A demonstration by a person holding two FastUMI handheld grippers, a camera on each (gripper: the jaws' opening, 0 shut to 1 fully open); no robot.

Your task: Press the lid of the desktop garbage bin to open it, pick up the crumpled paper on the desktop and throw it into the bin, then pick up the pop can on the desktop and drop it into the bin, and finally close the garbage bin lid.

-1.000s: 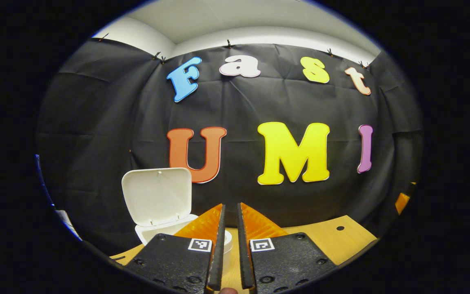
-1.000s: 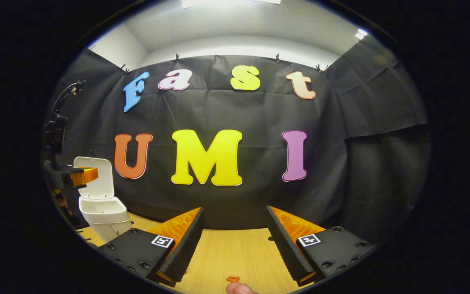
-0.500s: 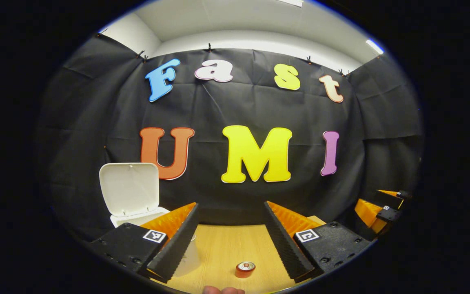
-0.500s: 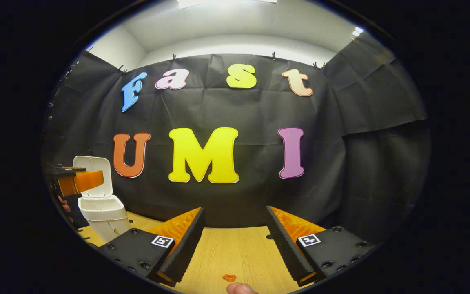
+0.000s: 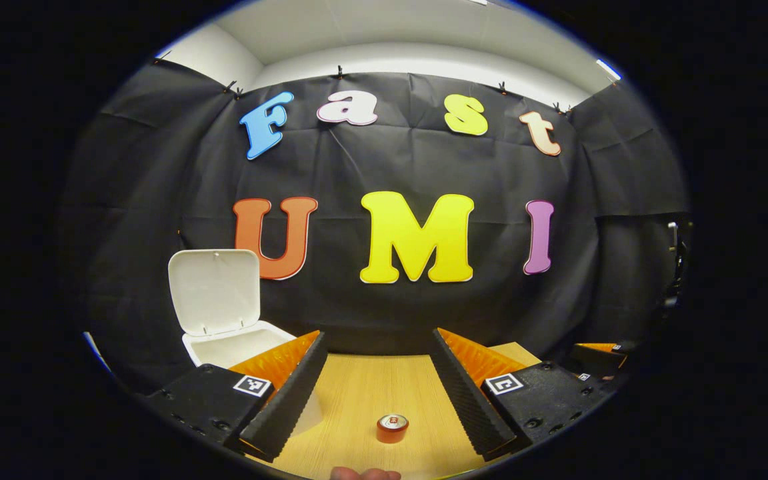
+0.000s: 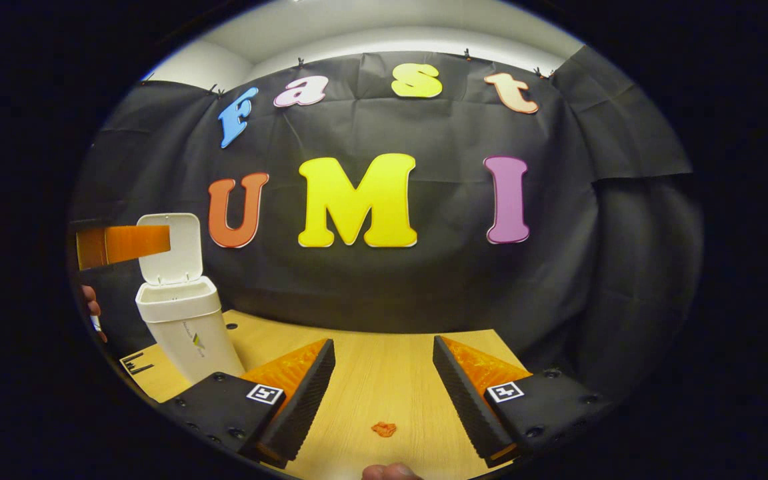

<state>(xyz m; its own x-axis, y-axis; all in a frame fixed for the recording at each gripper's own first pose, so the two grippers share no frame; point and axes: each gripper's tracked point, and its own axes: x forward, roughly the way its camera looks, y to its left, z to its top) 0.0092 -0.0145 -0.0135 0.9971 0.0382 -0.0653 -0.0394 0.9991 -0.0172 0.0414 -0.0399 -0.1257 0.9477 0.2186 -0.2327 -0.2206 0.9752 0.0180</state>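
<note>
The white desktop bin (image 5: 237,343) stands at the left on the wooden table (image 5: 364,387), its lid (image 5: 214,290) swung up and open. A red pop can (image 5: 392,428) stands upright on the table, low between the fingers of my left gripper (image 5: 381,393), which is open and holds nothing. In the right gripper view the bin (image 6: 187,327) is at the far left with its lid (image 6: 171,243) raised, and the left gripper (image 6: 124,243) hovers beside the lid. My right gripper (image 6: 384,393) is open above a small orange crumpled scrap (image 6: 383,429).
A hand (image 6: 91,308) shows at the left edge behind the bin. The right gripper (image 5: 597,357) sits low at the far right of the left gripper view. A black mark (image 6: 134,363) is printed on the table near the bin's base. The black cloth wall closes the back.
My left gripper went from shut near the bin's opening to open and drew back; the can came into its view. My right gripper tipped down, showing more table.
</note>
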